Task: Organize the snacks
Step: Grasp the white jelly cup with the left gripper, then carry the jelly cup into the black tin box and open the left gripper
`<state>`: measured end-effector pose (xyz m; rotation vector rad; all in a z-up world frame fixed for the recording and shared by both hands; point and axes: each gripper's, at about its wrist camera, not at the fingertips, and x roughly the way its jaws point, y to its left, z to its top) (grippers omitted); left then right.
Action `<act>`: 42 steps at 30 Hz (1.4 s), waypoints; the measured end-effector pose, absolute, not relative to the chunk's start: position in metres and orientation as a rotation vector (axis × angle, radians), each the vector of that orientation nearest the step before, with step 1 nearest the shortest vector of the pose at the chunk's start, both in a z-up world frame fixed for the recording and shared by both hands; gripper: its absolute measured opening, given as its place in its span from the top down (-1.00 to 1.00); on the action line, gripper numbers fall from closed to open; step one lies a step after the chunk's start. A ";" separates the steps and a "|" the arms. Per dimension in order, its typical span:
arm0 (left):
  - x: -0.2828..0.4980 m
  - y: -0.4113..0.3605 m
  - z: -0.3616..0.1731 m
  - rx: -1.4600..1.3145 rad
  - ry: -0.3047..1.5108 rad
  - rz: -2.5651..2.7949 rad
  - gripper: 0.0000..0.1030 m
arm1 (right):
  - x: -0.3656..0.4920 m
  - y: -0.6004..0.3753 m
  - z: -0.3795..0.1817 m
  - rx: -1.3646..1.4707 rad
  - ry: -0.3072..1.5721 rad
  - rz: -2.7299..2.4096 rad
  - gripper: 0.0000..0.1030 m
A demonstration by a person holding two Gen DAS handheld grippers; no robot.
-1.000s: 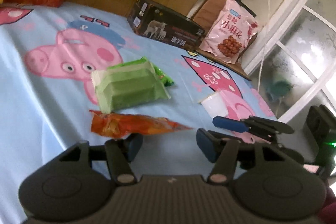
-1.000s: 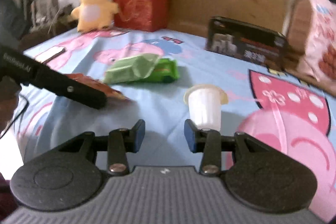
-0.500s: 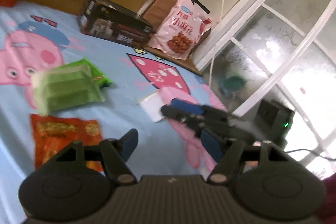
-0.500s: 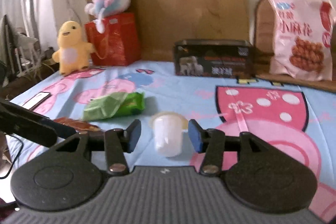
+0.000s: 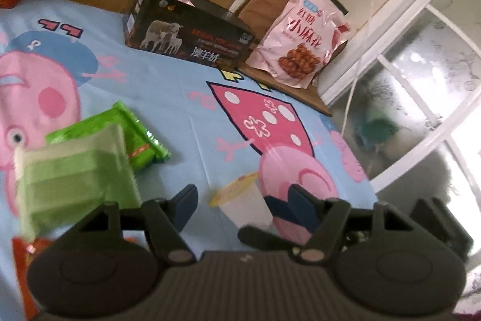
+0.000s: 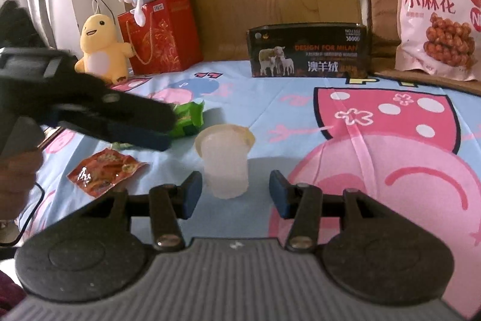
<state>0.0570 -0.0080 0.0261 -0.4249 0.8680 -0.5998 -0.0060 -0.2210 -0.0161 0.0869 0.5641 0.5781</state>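
Evidently light and thin-walled, the jelly cup (image 6: 225,161) wants gentle mid-body pinching from the right gripper (image 6: 231,194), whose jaws straddle it open, while the left gripper (image 5: 240,200) hovers beside the cup, also open.

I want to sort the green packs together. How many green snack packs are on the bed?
2: a pale green pack lies overlapping a bright green pack, left of the jelly cup. Others may be hidden.
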 end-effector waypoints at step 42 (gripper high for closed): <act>0.204 0.025 0.073 -0.407 0.652 -0.415 -0.53 | 0.177 -0.214 0.027 0.127 0.288 0.337 0.28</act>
